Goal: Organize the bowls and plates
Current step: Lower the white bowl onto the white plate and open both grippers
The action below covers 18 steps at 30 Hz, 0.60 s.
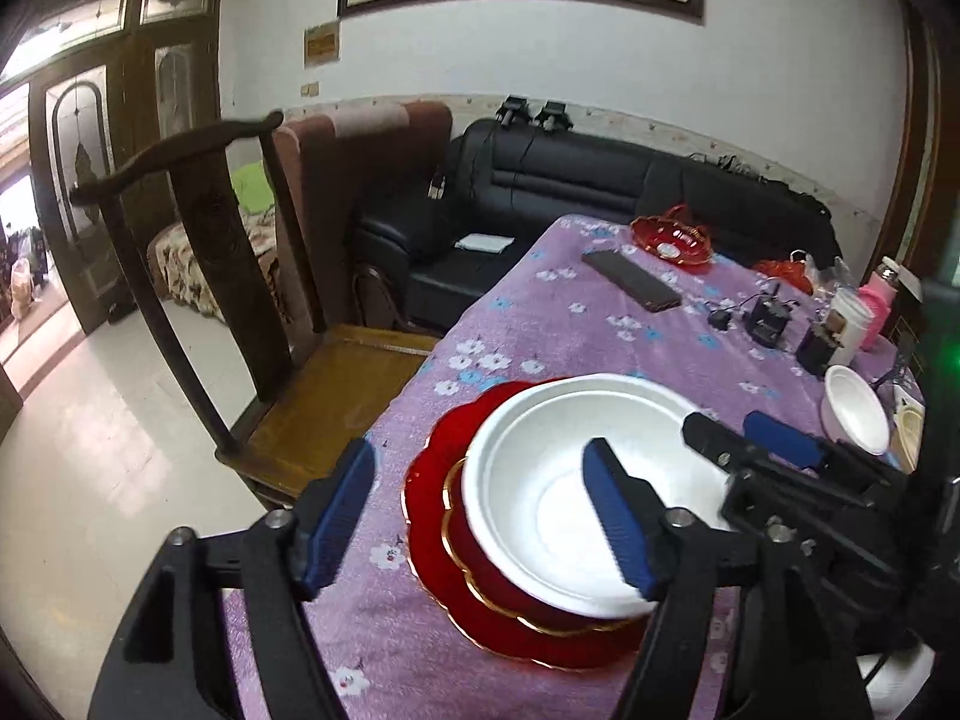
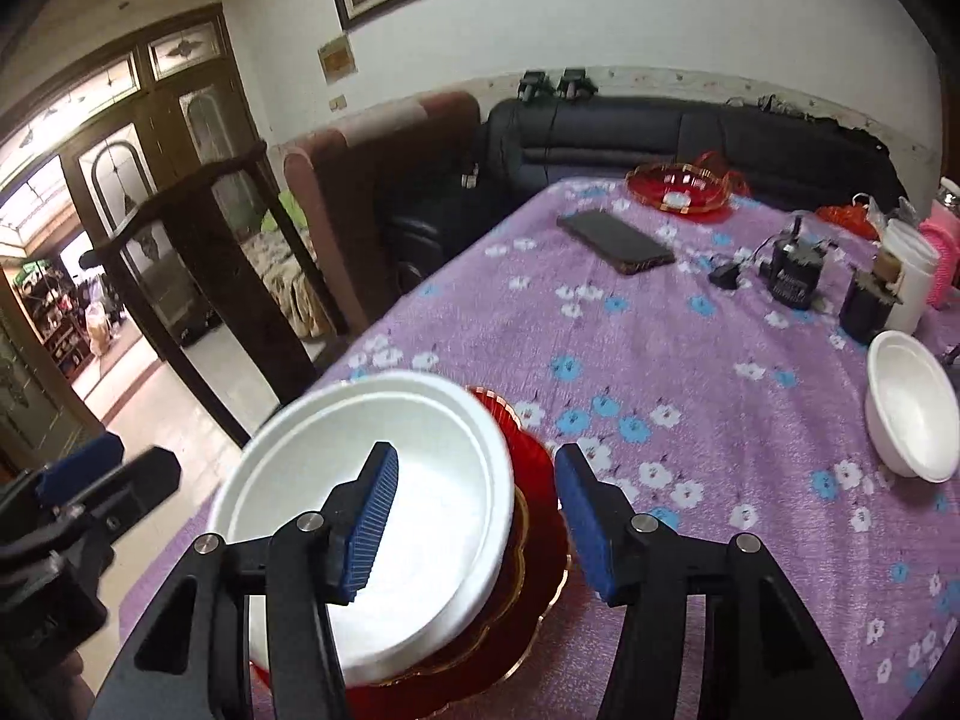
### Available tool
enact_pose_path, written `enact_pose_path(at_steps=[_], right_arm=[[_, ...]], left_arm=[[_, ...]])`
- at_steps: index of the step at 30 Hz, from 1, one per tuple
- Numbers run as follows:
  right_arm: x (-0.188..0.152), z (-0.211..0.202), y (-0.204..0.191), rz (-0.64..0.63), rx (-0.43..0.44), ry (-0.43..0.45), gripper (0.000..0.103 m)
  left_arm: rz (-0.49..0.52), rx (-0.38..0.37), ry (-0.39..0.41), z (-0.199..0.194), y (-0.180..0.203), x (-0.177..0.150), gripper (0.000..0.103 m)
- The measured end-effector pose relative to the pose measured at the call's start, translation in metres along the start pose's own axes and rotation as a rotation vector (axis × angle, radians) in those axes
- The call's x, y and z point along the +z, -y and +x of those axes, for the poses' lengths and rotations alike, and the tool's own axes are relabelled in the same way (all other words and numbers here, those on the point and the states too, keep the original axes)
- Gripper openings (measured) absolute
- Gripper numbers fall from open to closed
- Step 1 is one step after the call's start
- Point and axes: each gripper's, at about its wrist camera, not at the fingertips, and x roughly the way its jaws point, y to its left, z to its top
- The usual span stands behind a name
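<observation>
A large white bowl [image 1: 558, 480] [image 2: 384, 504] rests on a stack of two red gold-rimmed plates [image 1: 450, 540] [image 2: 534, 546] near the table's left edge. My left gripper [image 1: 480, 516] is open, its fingers straddling the bowl's left rim from above. My right gripper [image 2: 474, 516] is open too, its fingers straddling the bowl's right rim; it also shows in the left wrist view [image 1: 750, 438]. A smaller white bowl [image 1: 855, 414] [image 2: 912, 402] stands alone at the right.
The purple flowered tablecloth [image 2: 660, 360] also carries a phone [image 2: 618, 240], a red glass dish [image 2: 678, 186], chargers [image 2: 792, 276], cups [image 2: 906, 276] and a pink item. A wooden chair [image 1: 252, 312] stands at the table's left edge; a black sofa [image 1: 570, 186] is behind.
</observation>
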Motion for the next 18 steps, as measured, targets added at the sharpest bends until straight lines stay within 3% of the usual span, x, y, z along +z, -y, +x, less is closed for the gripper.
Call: enact_pose_path(at_steps=[6,18], right_arm=[[-0.01,-0.05,0.029,0.041,-0.011,0.056,0.061],[-0.047,-0.095,0.128,0.194,-0.112,0.049,0.061]], left_arm=[[0.076,0.074,0.098,-0.029,0.038,-0.005,0.091],[0.234,0.02,0.093,-0.048,0.117,-0.021,0.091]])
